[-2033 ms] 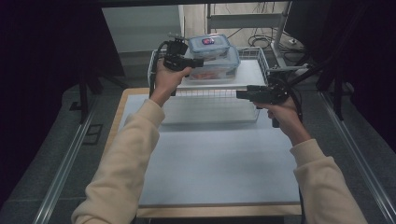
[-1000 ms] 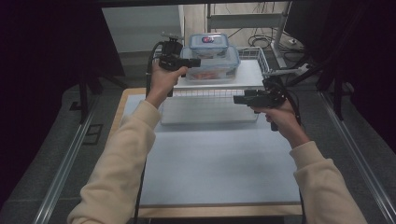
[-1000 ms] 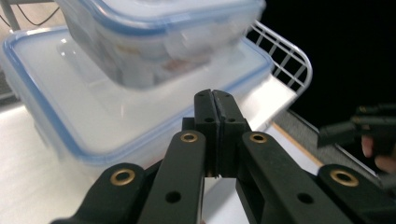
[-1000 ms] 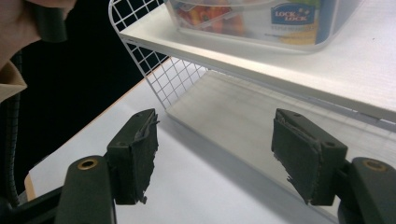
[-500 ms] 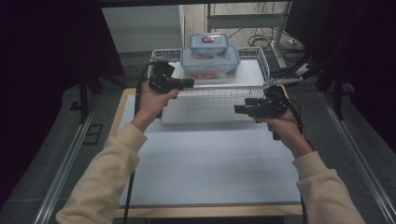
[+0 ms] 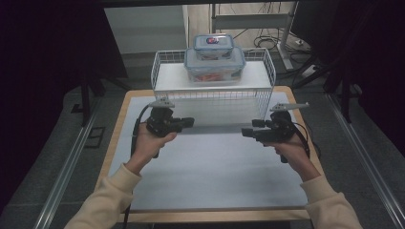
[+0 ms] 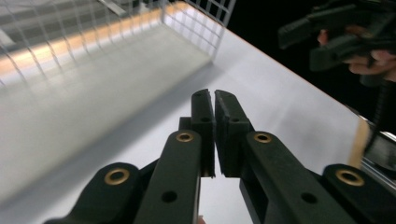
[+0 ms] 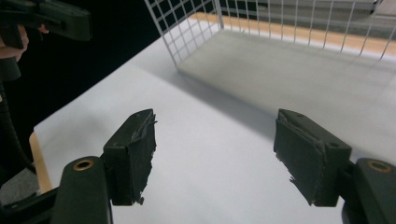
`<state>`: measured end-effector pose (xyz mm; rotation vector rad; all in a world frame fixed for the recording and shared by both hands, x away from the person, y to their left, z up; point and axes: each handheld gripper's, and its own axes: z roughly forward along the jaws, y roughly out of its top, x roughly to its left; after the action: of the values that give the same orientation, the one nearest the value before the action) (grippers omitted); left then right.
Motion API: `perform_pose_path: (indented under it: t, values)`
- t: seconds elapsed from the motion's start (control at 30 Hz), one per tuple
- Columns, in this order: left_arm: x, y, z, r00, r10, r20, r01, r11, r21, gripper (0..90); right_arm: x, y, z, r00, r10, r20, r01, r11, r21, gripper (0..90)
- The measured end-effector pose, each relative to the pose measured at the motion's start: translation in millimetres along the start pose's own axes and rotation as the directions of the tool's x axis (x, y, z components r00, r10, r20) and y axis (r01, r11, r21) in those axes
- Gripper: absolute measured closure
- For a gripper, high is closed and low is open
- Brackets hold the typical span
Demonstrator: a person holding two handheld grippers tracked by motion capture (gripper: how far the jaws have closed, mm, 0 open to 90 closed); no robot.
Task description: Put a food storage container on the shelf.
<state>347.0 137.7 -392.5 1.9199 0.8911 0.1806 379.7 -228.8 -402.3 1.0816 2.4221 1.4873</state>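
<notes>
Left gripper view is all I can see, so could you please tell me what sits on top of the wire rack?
Observer: Two clear lidded boxes are stacked on the wire rack's white shelf, the small box on top of the large box.
Operator: Thank you. Are the right gripper's jaws open?
Observer: Yes, the right gripper is open, with nothing between its pads and the white mat beneath.
Operator: Is it near the boxes?
Observer: No, the high view shows it in front of the rack, well apart from them.
</notes>
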Motion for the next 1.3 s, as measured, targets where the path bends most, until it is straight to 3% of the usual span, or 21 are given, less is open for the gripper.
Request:
perform_pose_path:
  t: [0.07, 0.1, 0.23, 0.37, 0.57, 0.7, 0.97, 1.3]
  values:
    - [-3.6, -13.0, 2.1, 0.9996, 0.018, -0.023, -0.018, 0.9998, 0.005, 82.3, -0.1, -10.0, 1.0, 1.0000, -0.001, 0.007, 0.001, 1.000, 0.013, 29.2]
    - [-6.3, -24.1, 4.7, 0.9995, 0.015, -0.028, -0.015, 0.9999, 0.008, 75.5, -0.8, -18.9, 2.1, 1.0000, 0.001, 0.010, -0.002, 1.000, 0.022, 29.1]
    - [-8.9, -41.7, 8.0, 0.9986, 0.002, -0.053, -0.002, 1.0000, 0.003, 53.5, -2.2, -33.2, 3.8, 0.9999, 0.011, 0.012, -0.011, 1.000, 0.028, 29.1]
    - [-9.1, -58.3, 10.5, 0.9990, -0.025, -0.038, 0.026, 0.9992, 0.031, 42.7, -2.2, -46.5, 5.2, 0.9998, 0.014, 0.012, -0.014, 0.999, 0.038, 28.8]
    - [-6.9, -78.4, 12.9, 0.9981, -0.049, -0.036, 0.051, 0.9967, 0.064, 37.6, -1.1, -69.6, 8.5, 0.9995, -0.003, 0.033, 0.000, 0.998, 0.068, 28.2]
    - [-0.8, -96.1, 15.9, 0.9959, -0.081, -0.039, 0.085, 0.9923, 0.091, 35.9, -3.8, -84.6, 8.6, 0.9993, 0.013, 0.037, -0.015, 0.997, 0.078, 27.9]
    - [3.3, -109.6, 19.7, 0.9944, -0.067, -0.081, 0.077, 0.9894, 0.123, 33.5, -10.0, -110.5, 3.0, 0.9969, -0.002, 0.079, -0.006, 0.995, 0.104, 26.5]
    - [4.0, -116.6, 21.7, 0.9933, -0.068, -0.094, 0.080, 0.9880, 0.132, 32.4, -10.1, -114.4, -0.2, 0.9960, -0.008, 0.089, 0.001, 0.997, 0.076, 25.8]
